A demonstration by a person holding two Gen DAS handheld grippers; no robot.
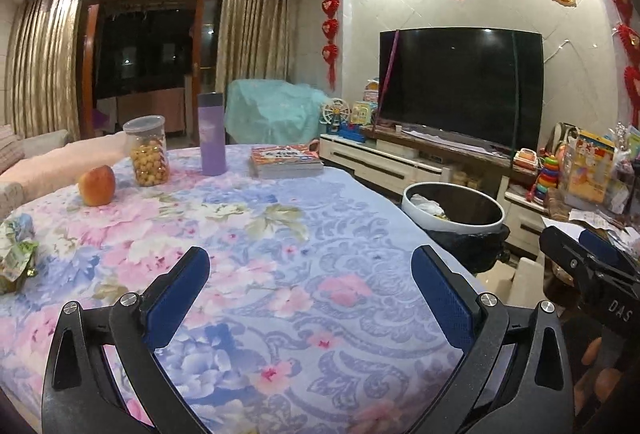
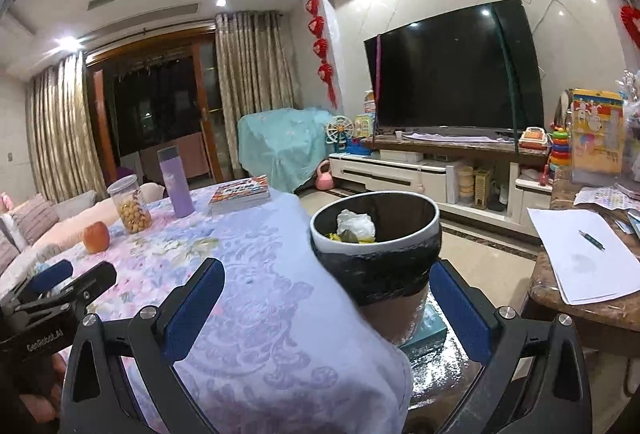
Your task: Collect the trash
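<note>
- The trash, a crumpled green-and-white wrapper (image 1: 16,254), lies on the floral cloth at the bench's left edge, well to the left of the left gripper.
- The trash bin (image 2: 374,234), white-rimmed with a black liner, stands just beside the bench's right edge; it already holds a white crumpled wad (image 2: 356,224) and some yellow-green scraps.
- The left gripper (image 1: 310,266) hovers over the bench (image 1: 280,234) with its jaws released, spread wide, and only cloth between them.
- The right gripper (image 2: 326,282) is also released, its jaws wide apart and nothing held; the bench corner and the bin's lower wall show between them.
- Farther back on the bench stand an apple (image 1: 97,185), a clear jar of yellow snacks (image 1: 147,150), a purple bottle (image 1: 212,133) and a book (image 1: 285,160).
- Beyond, a dark television (image 1: 460,82) sits on a white cabinet against the wall.
- At the right, a sheet of paper with a pen (image 2: 591,239) on it lies on a brown side table.
</note>
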